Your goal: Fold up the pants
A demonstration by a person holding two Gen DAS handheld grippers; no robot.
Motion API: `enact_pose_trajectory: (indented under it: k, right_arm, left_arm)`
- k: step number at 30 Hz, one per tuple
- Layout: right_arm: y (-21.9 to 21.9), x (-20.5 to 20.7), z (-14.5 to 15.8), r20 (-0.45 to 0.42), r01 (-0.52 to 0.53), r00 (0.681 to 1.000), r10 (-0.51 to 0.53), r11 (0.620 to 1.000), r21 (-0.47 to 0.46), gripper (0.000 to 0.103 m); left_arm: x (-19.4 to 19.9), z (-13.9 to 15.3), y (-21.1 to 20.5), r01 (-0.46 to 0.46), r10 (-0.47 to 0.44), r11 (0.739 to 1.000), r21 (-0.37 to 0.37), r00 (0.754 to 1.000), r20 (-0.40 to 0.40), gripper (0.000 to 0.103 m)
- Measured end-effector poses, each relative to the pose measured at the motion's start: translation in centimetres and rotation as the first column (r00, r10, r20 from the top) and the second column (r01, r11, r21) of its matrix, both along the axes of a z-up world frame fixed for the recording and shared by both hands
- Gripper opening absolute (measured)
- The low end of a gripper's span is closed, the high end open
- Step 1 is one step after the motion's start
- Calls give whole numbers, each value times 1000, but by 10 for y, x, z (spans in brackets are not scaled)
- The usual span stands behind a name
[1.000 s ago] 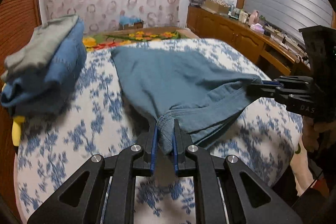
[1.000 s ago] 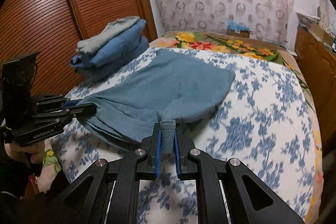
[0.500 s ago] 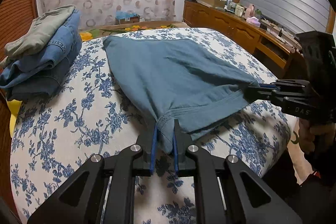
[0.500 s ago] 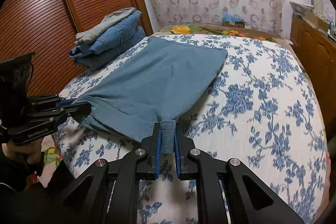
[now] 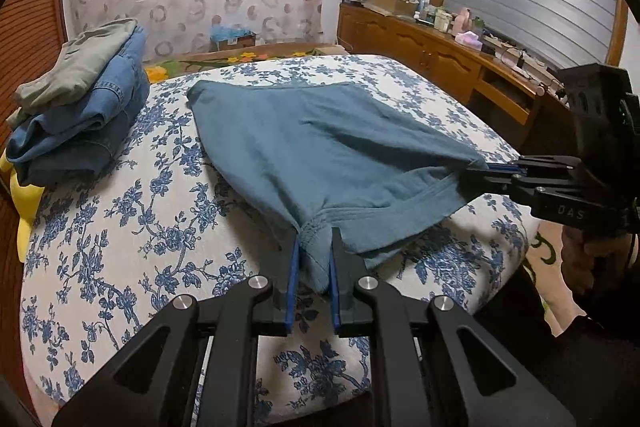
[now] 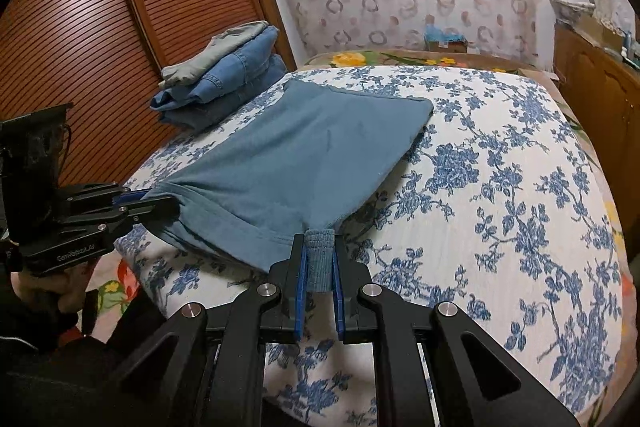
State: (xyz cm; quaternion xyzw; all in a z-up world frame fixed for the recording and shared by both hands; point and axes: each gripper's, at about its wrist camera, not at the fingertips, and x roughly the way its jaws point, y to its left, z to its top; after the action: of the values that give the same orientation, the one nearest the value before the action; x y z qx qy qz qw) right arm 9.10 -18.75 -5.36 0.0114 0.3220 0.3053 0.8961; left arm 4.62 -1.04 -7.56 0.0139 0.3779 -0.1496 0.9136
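Two grippers' jaws pinch pants on floral bed w/ stacked clothes.

In the lower middle of the frame the right tool pinches a bunched corner of the teal pants between its two blue pads. At the left edge of the frame the left tool grips the other near corner, so the near hem hangs a little slack between them. The rest of the pants lies flat on the bed, which has a white cover with blue flowers. In the upper left, near the brown slatted door, a stack of folded clothes sits on the bed, just beside the far corner of the pants.
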Motion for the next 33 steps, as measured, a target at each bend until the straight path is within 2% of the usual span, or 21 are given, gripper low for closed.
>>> enact_pose_trajectory:
  k: [20, 27, 33]
  right_arm:
    - [-21, -28, 2, 1, 4, 1000, -4, 1000, 22, 11]
    - [-26, -44, 15, 21, -11, 1000, 10, 1000, 26, 11]
    - [-27, -47, 26, 53, -16, 998, 14, 999, 42, 11]
  left_arm:
    - [-27, 19, -11, 55, -54, 998, -34, 998, 30, 13]
    - [-40, 29, -10, 66, -64, 997, -38, 997, 49, 13]
    - [-34, 35, -5, 52, -49, 998, -42, 996, 68, 13]
